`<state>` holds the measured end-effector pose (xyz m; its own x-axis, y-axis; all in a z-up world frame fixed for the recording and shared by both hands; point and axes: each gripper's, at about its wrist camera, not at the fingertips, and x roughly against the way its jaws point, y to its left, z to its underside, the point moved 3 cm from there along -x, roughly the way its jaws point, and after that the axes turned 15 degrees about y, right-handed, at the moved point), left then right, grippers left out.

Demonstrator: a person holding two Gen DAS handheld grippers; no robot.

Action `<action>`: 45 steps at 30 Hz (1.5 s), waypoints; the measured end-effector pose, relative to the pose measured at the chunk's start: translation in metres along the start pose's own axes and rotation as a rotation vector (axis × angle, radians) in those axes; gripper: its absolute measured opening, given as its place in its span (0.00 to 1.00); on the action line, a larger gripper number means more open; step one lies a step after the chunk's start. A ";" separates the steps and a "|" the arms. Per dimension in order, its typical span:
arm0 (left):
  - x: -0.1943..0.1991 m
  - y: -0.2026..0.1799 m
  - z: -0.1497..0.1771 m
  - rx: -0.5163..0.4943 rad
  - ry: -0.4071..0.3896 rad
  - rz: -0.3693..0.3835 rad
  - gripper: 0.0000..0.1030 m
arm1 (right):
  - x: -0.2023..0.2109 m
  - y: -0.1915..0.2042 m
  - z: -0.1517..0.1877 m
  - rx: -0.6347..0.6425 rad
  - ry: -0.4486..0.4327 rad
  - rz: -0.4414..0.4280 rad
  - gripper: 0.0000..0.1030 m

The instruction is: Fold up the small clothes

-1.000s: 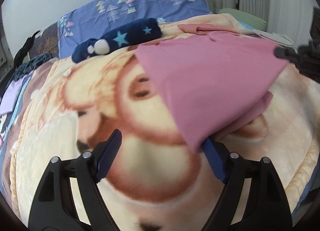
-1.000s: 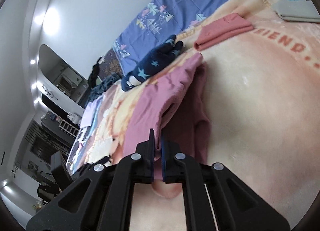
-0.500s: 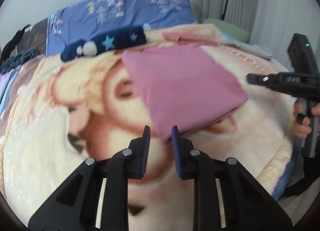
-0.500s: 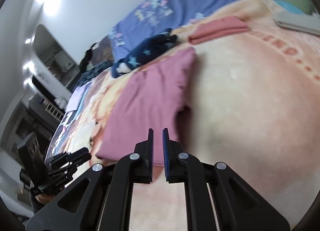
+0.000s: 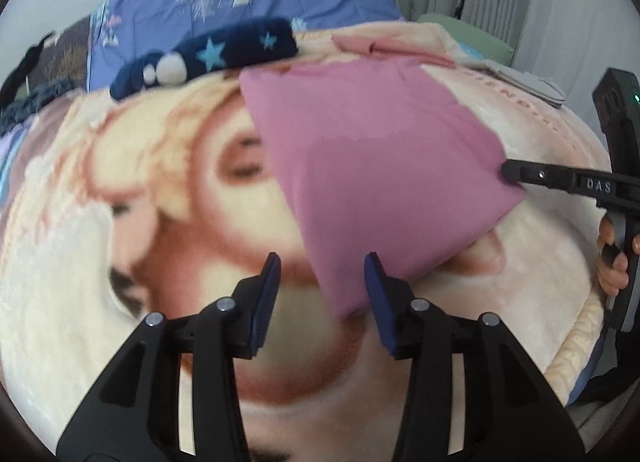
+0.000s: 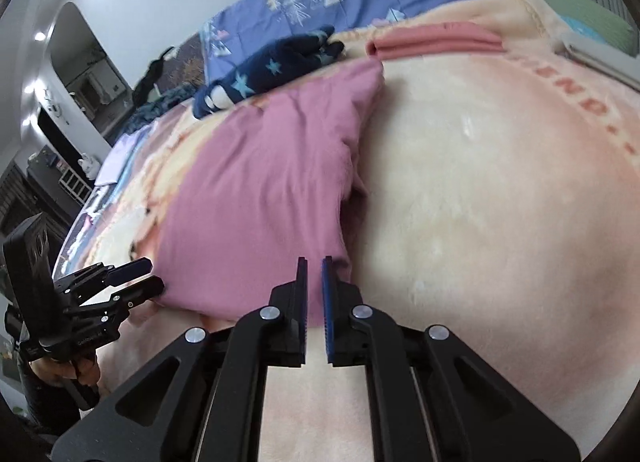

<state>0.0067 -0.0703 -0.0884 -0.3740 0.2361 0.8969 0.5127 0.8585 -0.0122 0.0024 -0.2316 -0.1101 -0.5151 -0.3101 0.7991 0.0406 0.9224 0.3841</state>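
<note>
Pink garment (image 5: 384, 165) lies folded on the bed blanket (image 5: 100, 262). Left gripper (image 5: 322, 282) just reopened, half-wide around its corner, not pinching; right gripper (image 6: 315, 282) nearly closed, empty. Smooth edges next.

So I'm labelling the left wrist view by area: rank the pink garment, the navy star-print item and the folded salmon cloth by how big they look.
1. pink garment
2. navy star-print item
3. folded salmon cloth
The last two lie farther back, so their true sizes are unsure.

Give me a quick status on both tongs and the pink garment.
Left tongs open, just widened, corner of folded pink cotton garment between them, unpinched. Right tongs shut at its edge, hold unclear. Nothing in the way.
</note>
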 end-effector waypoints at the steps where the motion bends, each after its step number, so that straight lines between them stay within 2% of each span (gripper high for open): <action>1: 0.008 -0.001 -0.006 -0.013 -0.028 0.004 0.44 | 0.009 0.001 -0.009 0.011 -0.027 -0.013 0.11; 3: 0.018 0.000 -0.021 -0.018 -0.076 -0.006 0.44 | 0.019 0.004 -0.025 0.014 -0.062 0.013 0.22; 7: 0.013 0.011 -0.056 0.017 -0.109 -0.028 0.52 | 0.020 -0.003 -0.063 0.023 -0.076 0.064 0.28; 13: -0.028 0.038 -0.105 0.076 -0.050 -0.030 0.63 | -0.006 -0.029 -0.108 -0.056 -0.021 0.061 0.35; 15: -0.040 0.047 -0.115 0.104 -0.026 -0.005 0.64 | -0.016 -0.036 -0.122 -0.075 -0.005 0.046 0.44; 17: -0.054 0.055 -0.125 0.138 -0.001 0.021 0.65 | -0.026 -0.042 -0.133 -0.098 0.000 0.039 0.47; 23: -0.086 0.081 -0.147 0.215 0.029 0.101 0.67 | -0.048 -0.050 -0.158 -0.114 0.004 0.011 0.46; 24: -0.090 0.085 -0.151 0.227 0.032 0.119 0.67 | -0.051 -0.050 -0.161 -0.110 0.003 0.012 0.32; 25: -0.092 0.087 -0.154 0.233 0.030 0.133 0.63 | -0.053 -0.048 -0.163 -0.089 -0.003 0.003 0.18; 26: -0.093 0.089 -0.156 0.235 0.020 0.156 0.29 | -0.053 -0.045 -0.164 -0.071 -0.010 -0.001 0.04; 27: -0.093 0.091 -0.158 0.236 0.004 0.195 0.09 | -0.051 -0.042 -0.165 -0.052 -0.037 -0.003 0.04; 29: -0.083 0.097 -0.155 0.268 -0.050 0.230 0.09 | -0.038 -0.037 -0.163 -0.021 -0.110 -0.044 0.04; 31: -0.073 0.096 -0.148 0.245 -0.109 0.211 0.10 | -0.030 -0.040 -0.162 -0.021 -0.150 -0.047 0.04; 32: -0.075 0.095 -0.146 0.225 -0.110 0.197 0.10 | -0.032 -0.045 -0.162 -0.028 -0.149 -0.039 0.04; 35: -0.099 0.100 -0.145 0.241 -0.034 0.179 0.18 | -0.067 -0.061 -0.164 -0.061 -0.026 -0.008 0.05; 36: -0.101 0.101 -0.144 0.252 -0.029 0.188 0.19 | -0.074 -0.065 -0.160 -0.075 -0.014 -0.003 0.06; 38: -0.095 0.104 -0.141 0.273 -0.048 0.185 0.37 | -0.066 -0.065 -0.158 -0.081 -0.035 -0.023 0.12; 39: -0.091 0.106 -0.140 0.278 -0.054 0.173 0.41 | -0.057 -0.064 -0.157 -0.080 -0.052 -0.021 0.18; 40: -0.084 0.106 -0.138 0.280 -0.065 0.156 0.41 | -0.049 -0.063 -0.156 -0.079 -0.072 -0.007 0.19; 42: -0.070 0.103 -0.135 0.258 -0.093 0.174 0.41 | -0.030 -0.056 -0.150 -0.050 -0.124 -0.010 0.19; 45: -0.048 0.087 -0.123 0.187 -0.126 0.198 0.45 | -0.016 -0.035 -0.136 0.049 -0.137 -0.098 0.19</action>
<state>0.1642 -0.0629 -0.0785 -0.3799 0.4523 0.8069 0.4388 0.8560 -0.2732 0.1252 -0.2898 -0.0733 -0.6269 -0.3678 0.6868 -0.0558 0.9005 0.4313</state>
